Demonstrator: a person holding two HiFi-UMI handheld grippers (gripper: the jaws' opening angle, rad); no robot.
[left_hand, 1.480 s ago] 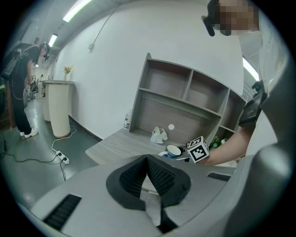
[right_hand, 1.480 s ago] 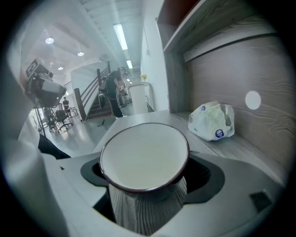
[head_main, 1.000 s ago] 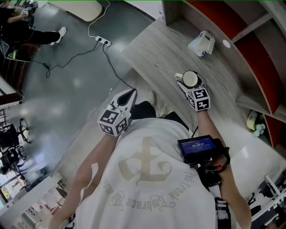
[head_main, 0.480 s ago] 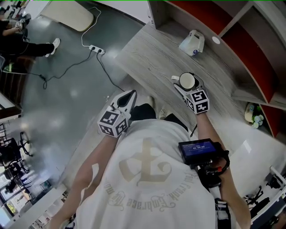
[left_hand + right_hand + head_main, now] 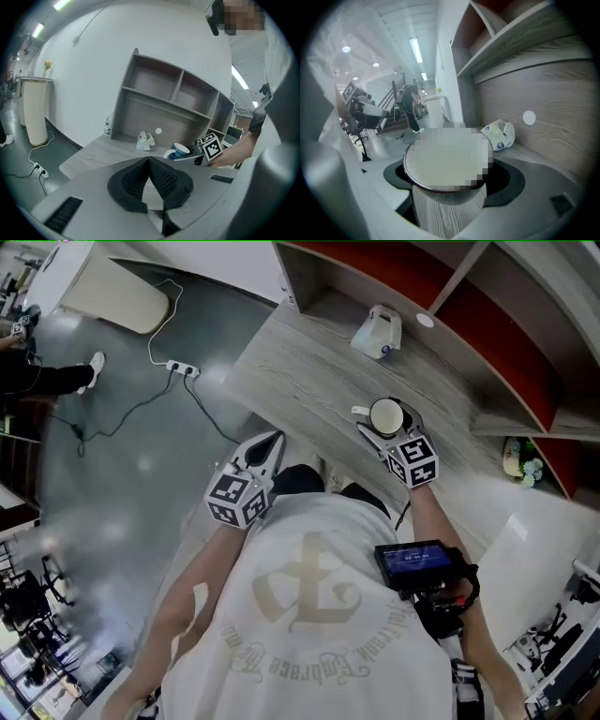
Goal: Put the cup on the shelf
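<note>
Gripped the cup [image 5: 386, 414] in the right tool [image 5: 384, 426] — jaws spread wide against its two sides, mouth up, handle sticking out sideways. Carried the left tool [image 5: 150, 161] with jaws pressed together on nothing, out beyond the bench [image 5: 309, 362] edge. Had the cup over the grey wood bench, close to its surface as far as could be told, well short of the shelf [image 5: 525, 324] rising behind. Needed next, by the look of it: a steady lift with the mouth kept level, high enough to clear the front lip of a shelf board, then in over a bare stretch and down gently before easing the jaws apart — steering wide of the crumpled white packet [image 5: 375, 332] at the shelf's foot.
</note>
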